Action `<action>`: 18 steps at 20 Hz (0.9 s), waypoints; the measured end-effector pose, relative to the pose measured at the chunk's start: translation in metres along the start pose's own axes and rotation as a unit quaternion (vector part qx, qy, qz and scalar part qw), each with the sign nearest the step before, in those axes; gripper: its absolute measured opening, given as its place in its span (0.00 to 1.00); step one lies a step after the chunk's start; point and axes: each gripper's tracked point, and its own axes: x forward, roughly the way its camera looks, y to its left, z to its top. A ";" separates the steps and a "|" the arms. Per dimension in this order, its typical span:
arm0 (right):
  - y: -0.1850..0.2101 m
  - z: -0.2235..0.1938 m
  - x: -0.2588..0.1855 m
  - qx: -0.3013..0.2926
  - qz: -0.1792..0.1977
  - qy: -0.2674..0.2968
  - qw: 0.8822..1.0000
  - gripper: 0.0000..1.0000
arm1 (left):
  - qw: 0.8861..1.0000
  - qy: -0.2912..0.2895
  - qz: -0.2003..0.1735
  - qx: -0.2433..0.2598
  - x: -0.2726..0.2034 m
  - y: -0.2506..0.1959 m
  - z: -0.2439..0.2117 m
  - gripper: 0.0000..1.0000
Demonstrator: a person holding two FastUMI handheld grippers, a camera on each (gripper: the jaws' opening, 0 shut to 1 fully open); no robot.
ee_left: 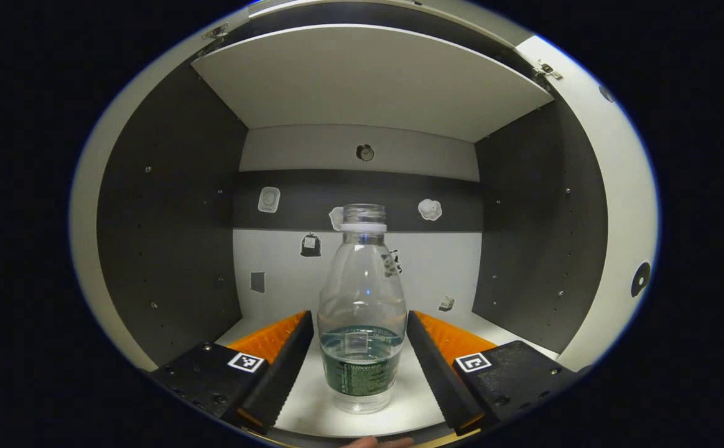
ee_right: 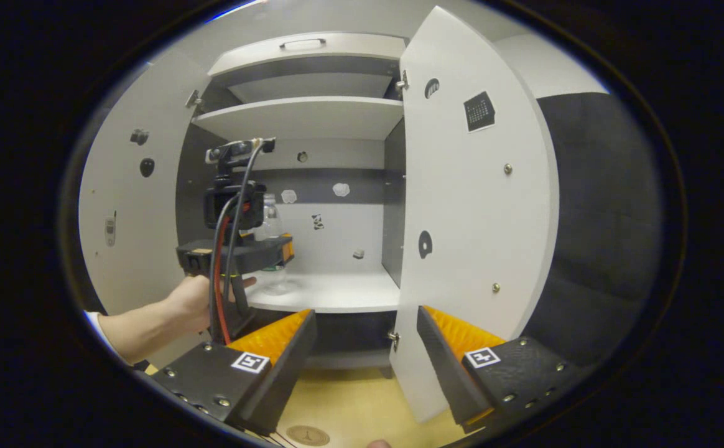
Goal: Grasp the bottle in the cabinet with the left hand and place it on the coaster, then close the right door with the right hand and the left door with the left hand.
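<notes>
White shelf boards and dark side panels are lining the open cabinet, small stickers dotting its back wall. On the lower shelf a clear bottle is standing upright, its dark label too blurred to read. The left claw is spreading wide, fingers flanking the bottle without touching. The right claw is gaping wide before the right door, above a yellow wooden counter carrying a round coaster.
</notes>
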 end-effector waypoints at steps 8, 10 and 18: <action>-0.007 -0.009 -0.005 0.014 0.000 0.006 1.000 0.99 | 1.000 0.002 -0.007 -0.020 -0.038 -0.003 0.013 0.82; -0.008 -0.010 -0.009 0.017 0.002 0.007 1.000 0.99 | 1.000 -0.001 -0.009 -0.023 -0.056 -0.007 0.018 0.82; -0.017 -0.025 -0.037 0.019 0.006 0.017 1.000 0.99 | 0.999 -0.004 -0.034 -0.011 -0.142 -0.038 0.004 0.82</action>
